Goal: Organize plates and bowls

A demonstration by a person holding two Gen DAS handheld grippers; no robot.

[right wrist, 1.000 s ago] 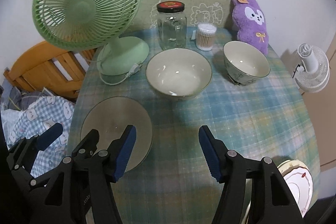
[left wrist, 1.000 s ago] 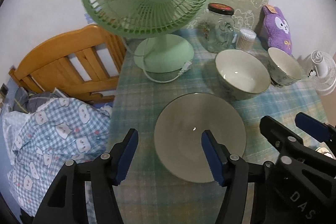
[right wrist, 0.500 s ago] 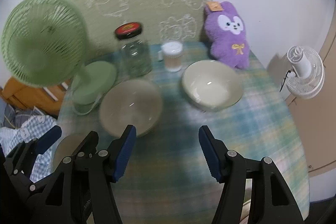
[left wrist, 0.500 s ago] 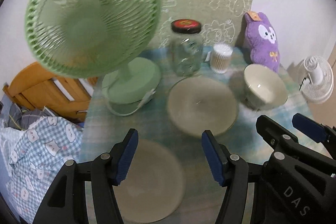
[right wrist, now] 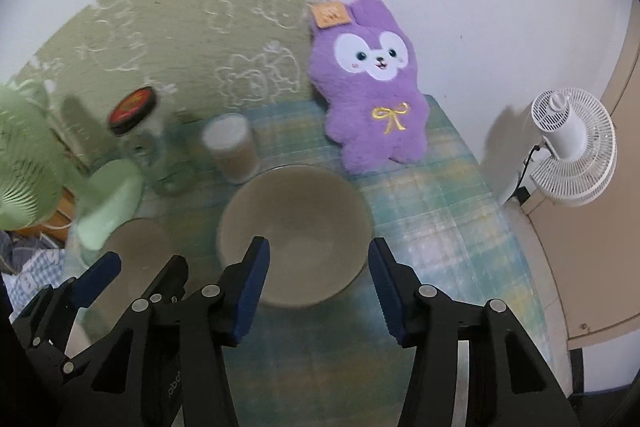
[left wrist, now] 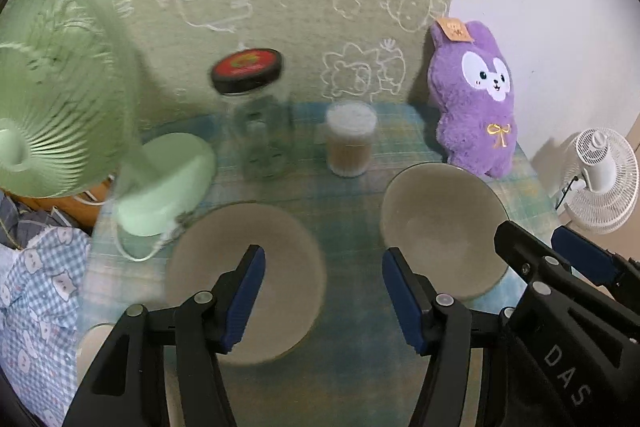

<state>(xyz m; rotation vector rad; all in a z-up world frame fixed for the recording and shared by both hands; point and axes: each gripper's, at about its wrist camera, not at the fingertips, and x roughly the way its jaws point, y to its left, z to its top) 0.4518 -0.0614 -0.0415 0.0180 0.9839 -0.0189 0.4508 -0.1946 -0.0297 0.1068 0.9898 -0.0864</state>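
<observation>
Right wrist view: right gripper (right wrist: 316,271) hanging apart, jaws just narrowing, empty, over small bowl (right wrist: 294,233) | left gripper (left wrist: 322,285) gaping between large bowl (left wrist: 244,279) and that bowl | jar (right wrist: 140,139), purple plush (right wrist: 376,95) crowding behind | bare tablecloth (right wrist: 448,219) lying rightward.

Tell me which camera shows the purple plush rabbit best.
The right wrist view: the purple plush rabbit sits near the centre, large, sharp and whole, leaning against the wall. The left wrist view also shows the whole rabbit, but smaller and off to the right.
</observation>
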